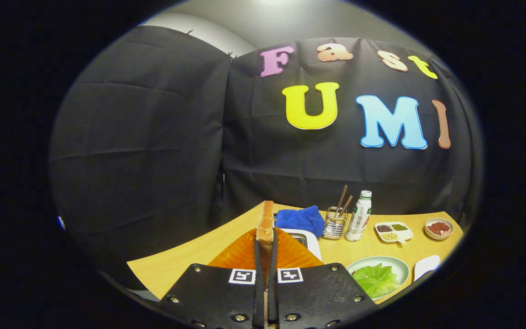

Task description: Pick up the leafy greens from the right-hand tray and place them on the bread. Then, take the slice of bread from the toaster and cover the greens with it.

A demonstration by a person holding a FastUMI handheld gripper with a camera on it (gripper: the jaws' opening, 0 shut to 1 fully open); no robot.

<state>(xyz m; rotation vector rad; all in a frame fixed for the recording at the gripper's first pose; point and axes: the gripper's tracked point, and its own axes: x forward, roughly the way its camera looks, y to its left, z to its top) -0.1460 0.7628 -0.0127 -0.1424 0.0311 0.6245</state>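
Your gripper [265,256] has both fingers clamped on the slice of bread [265,224], held upright and edge-on between them, above the orange mat [240,253]. Just beyond it, the white toaster [307,240]. Leafy greens [375,279] lie on a pale green plate [400,265] to the right of your fingers. Farther back on the wooden table [185,260]: blue cloth [300,219], wire holder with sticks [335,222], white bottle [360,215], divided dish of grains [393,231], small bowl [439,227]

Toaster [306,240] mostly behind bread slice [265,224]
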